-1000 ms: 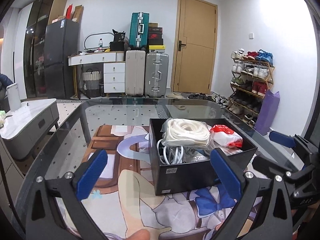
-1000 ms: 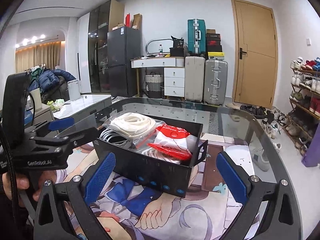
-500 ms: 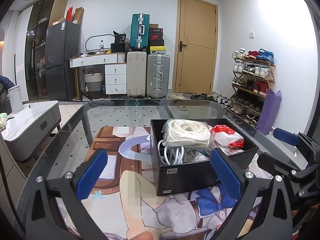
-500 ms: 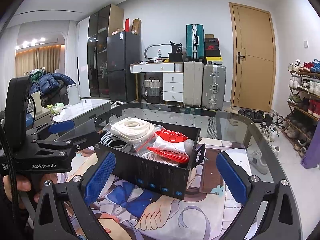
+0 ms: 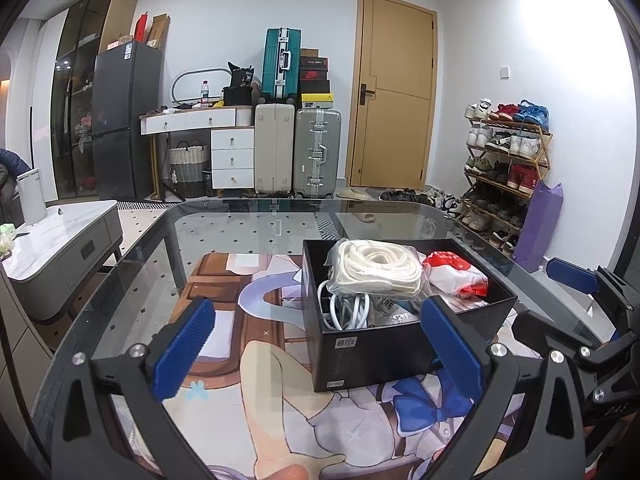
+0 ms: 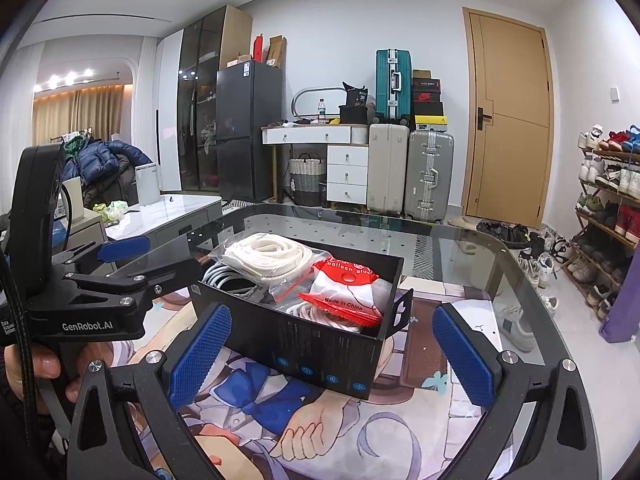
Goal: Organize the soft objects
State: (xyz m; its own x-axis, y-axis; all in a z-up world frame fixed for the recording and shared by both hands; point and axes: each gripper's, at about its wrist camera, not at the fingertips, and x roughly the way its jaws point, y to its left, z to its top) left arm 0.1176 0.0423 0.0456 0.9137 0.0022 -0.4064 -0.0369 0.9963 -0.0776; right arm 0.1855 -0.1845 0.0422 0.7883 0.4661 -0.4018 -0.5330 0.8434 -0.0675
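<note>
1. Over the last second we have drawn both tools slightly back and up from the black box (image 5: 404, 320); it now sits a little lower in each wrist view, and nothing inside it has shifted.
2. Our left gripper (image 5: 320, 344) hangs released and empty, the box's near wall showing between its blue pads. Our right gripper (image 6: 332, 350) is likewise spread wide, holding nothing.
3. The soft things lie in the box: a bagged coil of white rope (image 5: 378, 270), a grey cable (image 6: 232, 280) beneath it, and a red-and-white balloon packet (image 6: 344, 292).
4. We judge the sorting nearly or fully done, since no loose soft item shows on the table.
5. The box rests on a glass table (image 5: 256, 224) over an anime-print mat (image 6: 312, 424).
6. Beyond stand suitcases (image 5: 298, 148), a wooden door (image 6: 506, 120) and a shoe rack (image 5: 506, 160).
</note>
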